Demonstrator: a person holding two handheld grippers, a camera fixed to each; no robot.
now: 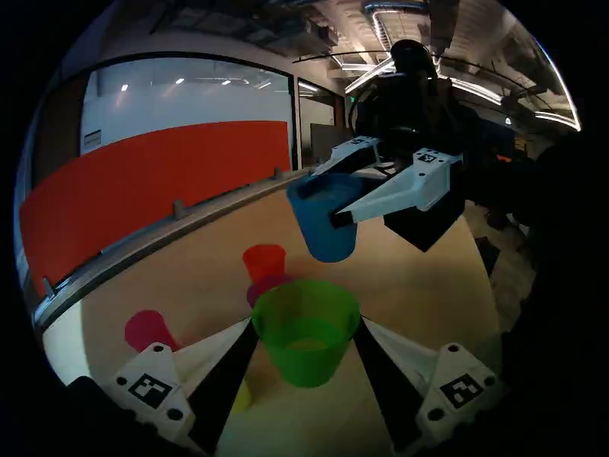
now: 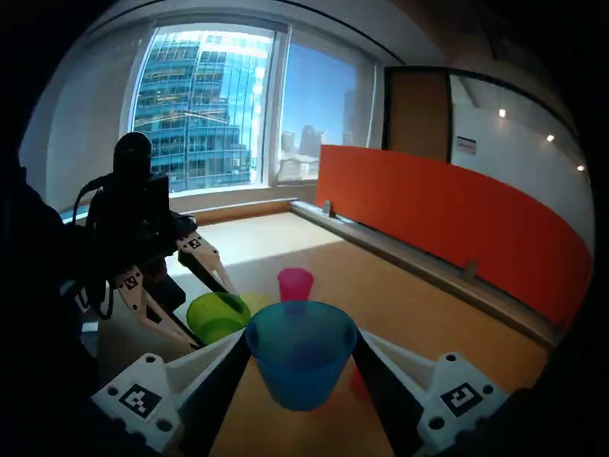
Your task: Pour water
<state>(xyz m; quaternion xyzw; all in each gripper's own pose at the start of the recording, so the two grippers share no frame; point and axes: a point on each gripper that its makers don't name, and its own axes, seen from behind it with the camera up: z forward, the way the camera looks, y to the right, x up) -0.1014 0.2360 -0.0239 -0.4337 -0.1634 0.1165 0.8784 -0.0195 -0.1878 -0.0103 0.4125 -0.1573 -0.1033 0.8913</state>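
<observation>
Six cups (image 1: 308, 358) and two grippers (image 1: 306, 324).

Left claw (image 1: 306, 326) clamps a green cup (image 1: 304, 358), right claw (image 2: 301, 335) a blue cup (image 2: 301, 375), facing each other

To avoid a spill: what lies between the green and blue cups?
Left gripper view: between the green cup and the blue cup, an orange cup stands on the table, lower and slightly left.

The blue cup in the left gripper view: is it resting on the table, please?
No, the right hand-held gripper holds the blue cup above the table.
</observation>
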